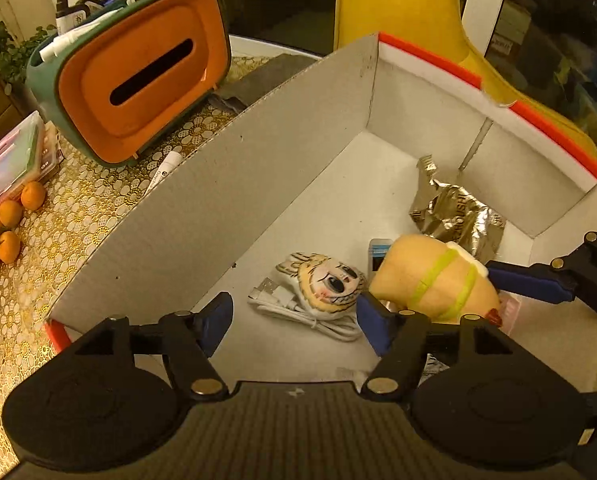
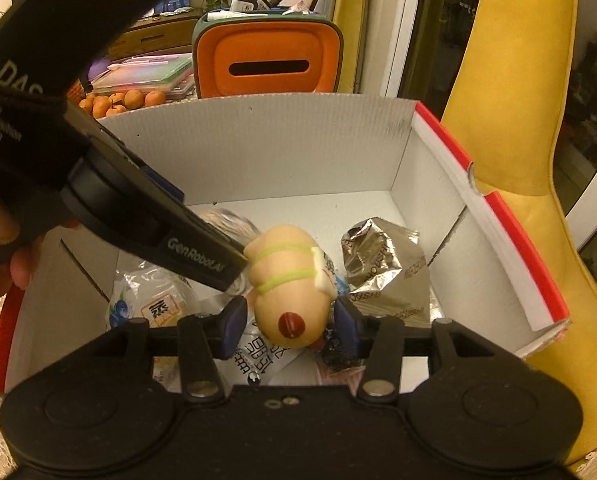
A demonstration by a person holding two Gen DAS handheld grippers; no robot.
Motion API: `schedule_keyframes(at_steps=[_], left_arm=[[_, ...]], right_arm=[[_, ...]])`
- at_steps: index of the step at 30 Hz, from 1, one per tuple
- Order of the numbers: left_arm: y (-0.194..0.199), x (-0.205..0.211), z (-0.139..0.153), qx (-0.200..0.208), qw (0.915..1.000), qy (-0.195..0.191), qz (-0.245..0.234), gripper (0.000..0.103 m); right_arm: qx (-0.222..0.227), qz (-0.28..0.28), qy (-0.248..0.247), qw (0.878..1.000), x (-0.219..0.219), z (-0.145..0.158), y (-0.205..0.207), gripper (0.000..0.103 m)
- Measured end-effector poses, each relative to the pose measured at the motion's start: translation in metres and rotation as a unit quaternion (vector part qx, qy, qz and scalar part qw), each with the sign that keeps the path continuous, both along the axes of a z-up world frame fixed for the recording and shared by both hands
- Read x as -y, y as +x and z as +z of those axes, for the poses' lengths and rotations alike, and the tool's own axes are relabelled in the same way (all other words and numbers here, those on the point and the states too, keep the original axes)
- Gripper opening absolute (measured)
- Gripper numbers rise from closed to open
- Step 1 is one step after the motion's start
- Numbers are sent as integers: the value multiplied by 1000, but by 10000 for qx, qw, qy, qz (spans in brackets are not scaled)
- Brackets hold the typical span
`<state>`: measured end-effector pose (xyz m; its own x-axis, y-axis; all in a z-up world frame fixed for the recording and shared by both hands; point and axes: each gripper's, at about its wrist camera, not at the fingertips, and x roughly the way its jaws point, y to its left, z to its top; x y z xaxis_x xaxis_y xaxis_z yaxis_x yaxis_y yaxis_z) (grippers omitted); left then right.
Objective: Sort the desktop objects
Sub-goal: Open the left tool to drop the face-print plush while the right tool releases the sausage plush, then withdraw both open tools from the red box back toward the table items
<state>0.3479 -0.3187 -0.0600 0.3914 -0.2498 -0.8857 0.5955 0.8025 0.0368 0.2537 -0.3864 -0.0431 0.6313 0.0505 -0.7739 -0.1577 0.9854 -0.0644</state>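
Plush toy [image 2: 288, 292]: a tan, bullet-shaped plush with two green bands and a red spot on its near end, inside the white cardboard box [image 2: 258, 152], lower centre of the right wrist frame.
Long axis: runs from its red-spot end near the camera up and away into the frame, roughly along the right gripper's fingers.
Right gripper [image 2: 290, 322]: released, jaws spread; the plush sits between the two blue pads, neither pad clearly touching it.
Left gripper [image 1: 294, 322]: released, holding nothing; in its own view the plush [image 1: 434, 284] lies to the lower right, just outside its right finger.
Nearer hand: the right, judged by how it straddles the plush; the left one's finger reaches in from the upper left of the right wrist frame, its tip at the plush's far end.
Neighbours in the box: crumpled foil wrapper [image 1: 456, 210], doll-face charm [image 1: 330, 284], white USB cable [image 1: 298, 312].
Outside the box: orange tissue holder [image 1: 134, 76] and tangerines [image 1: 6, 228] on the tabletop, upper and middle left.
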Motion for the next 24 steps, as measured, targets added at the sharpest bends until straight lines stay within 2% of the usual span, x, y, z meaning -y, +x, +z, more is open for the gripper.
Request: schedule_keyframes(at_steps=[4, 6, 15, 24], left_arm=[[-9, -7, 9, 98, 9999, -75, 0, 67], [-13, -12, 14, 154, 9998, -127, 29, 67], [-42, -37, 46, 361, 9982, -453, 136, 67], [-86, -62, 77, 638, 9947, -787, 159, 67]], right_arm=[[42, -19, 96, 9999, 3, 7, -5, 52], [103, -40, 149, 9998, 3, 13, -11, 63], [246, -39, 184, 9995, 3, 37, -32, 63], [449, 84, 251, 9986, -5, 66, -60, 64]])
